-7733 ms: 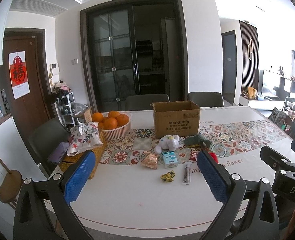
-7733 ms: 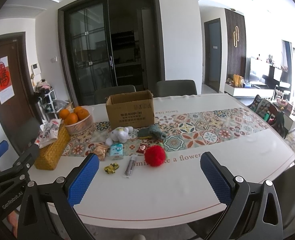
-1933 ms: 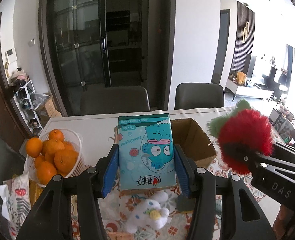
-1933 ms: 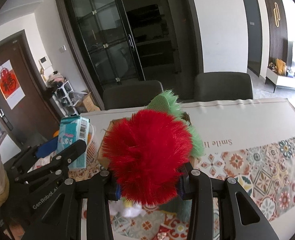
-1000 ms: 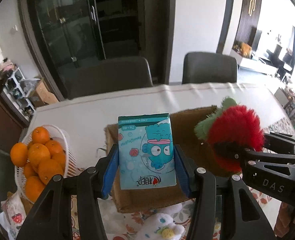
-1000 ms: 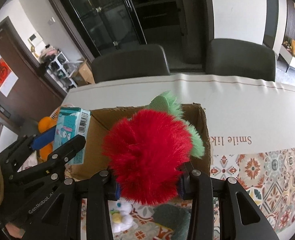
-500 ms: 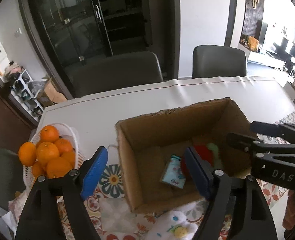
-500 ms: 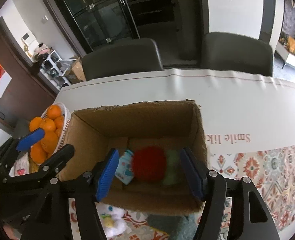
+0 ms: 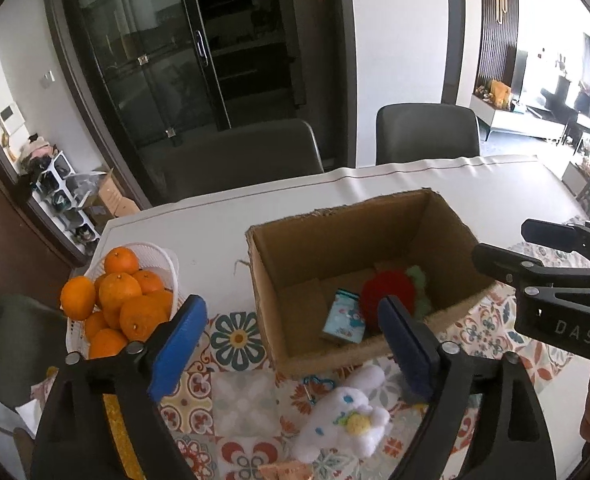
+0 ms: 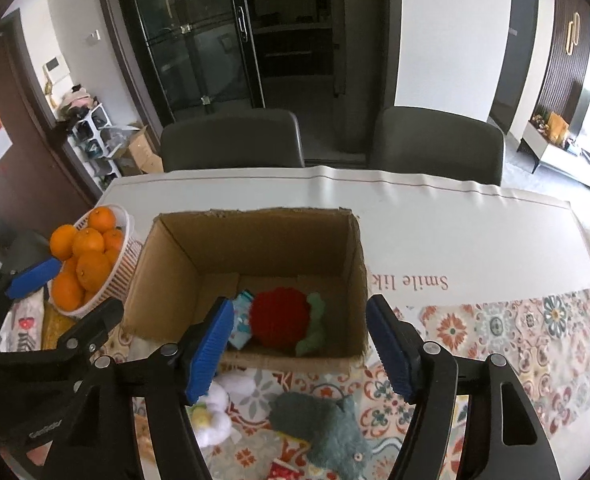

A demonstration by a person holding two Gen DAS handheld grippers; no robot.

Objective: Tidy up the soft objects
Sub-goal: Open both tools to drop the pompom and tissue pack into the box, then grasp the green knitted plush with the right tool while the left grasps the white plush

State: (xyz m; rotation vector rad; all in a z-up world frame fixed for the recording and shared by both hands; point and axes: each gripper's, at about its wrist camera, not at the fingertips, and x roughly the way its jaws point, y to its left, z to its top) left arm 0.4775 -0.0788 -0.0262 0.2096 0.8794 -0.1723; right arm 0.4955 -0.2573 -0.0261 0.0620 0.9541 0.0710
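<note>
Right wrist view: right gripper (image 10: pixel 301 346) spread wide and empty, red pompom (image 10: pixel 279 317) in the cardboard box (image 10: pixel 167 280) just ahead; left gripper (image 9: pixel 293 342) gapes too, tissue pack (image 9: pixel 344 317) beyond its tips.

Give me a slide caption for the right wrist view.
Open right gripper above cardboard box holding red plush and tissue pack.

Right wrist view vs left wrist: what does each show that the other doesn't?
Only the right wrist view shows the grey plush and the "Smile" lettering. Only the left shows the whole white plush and its blue clip. Both show the cardboard box holding the red pom-pom and tissue pack, plus the oranges.
</note>
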